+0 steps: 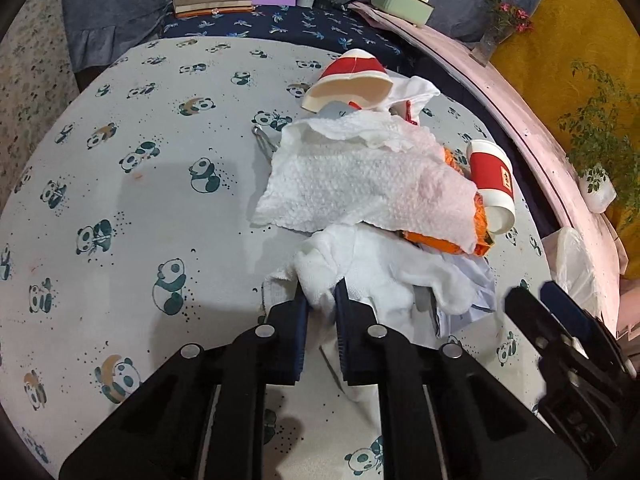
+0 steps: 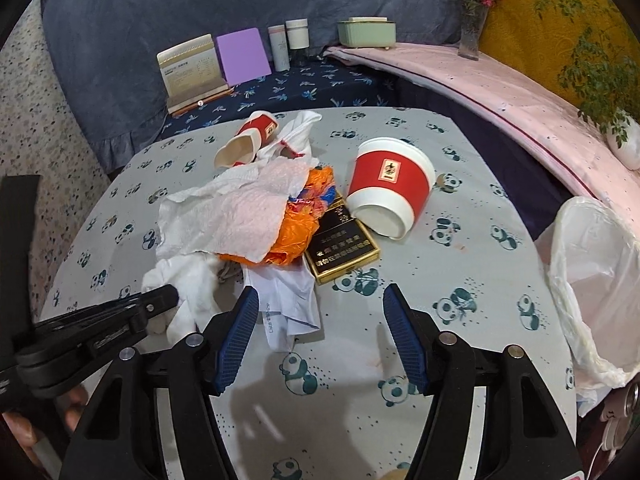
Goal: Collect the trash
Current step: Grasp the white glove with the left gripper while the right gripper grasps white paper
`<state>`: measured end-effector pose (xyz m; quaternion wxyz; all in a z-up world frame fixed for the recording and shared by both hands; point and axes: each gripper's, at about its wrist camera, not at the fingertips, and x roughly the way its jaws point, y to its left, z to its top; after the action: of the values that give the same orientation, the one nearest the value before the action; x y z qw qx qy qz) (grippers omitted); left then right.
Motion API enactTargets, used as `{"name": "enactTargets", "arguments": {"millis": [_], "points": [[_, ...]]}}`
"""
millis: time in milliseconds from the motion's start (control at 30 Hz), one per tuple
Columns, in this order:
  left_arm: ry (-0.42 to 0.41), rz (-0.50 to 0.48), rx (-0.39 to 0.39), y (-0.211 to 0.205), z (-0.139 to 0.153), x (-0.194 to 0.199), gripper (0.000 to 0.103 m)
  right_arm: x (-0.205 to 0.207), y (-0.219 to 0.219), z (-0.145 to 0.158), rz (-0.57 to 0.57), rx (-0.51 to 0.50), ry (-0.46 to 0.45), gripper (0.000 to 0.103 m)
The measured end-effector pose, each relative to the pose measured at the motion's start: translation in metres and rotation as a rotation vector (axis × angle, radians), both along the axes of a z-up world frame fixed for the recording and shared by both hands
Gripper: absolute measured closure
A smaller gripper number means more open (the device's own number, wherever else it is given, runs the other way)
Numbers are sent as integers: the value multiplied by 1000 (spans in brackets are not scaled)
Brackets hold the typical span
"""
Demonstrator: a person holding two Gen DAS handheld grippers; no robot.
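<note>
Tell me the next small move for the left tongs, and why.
Probably lift. The left tongs are shut on the white cloth at the near edge of the pile, and the bag gapes open at the table's right edge, so raising it clear comes first.

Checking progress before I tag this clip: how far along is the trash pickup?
Barely begun. Done: nothing visibly bagged; the white bag sits at the table edge. In hand: the left gripper has pinched the crumpled white cloth; the right gripper is open, empty. Left: paper towel, orange wrapper, black-and-gold box, two red cups.
</note>
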<state>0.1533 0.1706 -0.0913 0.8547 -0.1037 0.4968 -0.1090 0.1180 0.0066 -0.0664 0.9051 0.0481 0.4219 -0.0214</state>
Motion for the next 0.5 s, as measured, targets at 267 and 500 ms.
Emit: {"name": "enactTargets", "arguments": {"millis": [267,500], "points": [[-18,2,34,5,10,-10,91,21,1,-29,5,34,66,67],[-23,0,52,2,14,-16,91,14,1,-28,50,73,59,91]]}}
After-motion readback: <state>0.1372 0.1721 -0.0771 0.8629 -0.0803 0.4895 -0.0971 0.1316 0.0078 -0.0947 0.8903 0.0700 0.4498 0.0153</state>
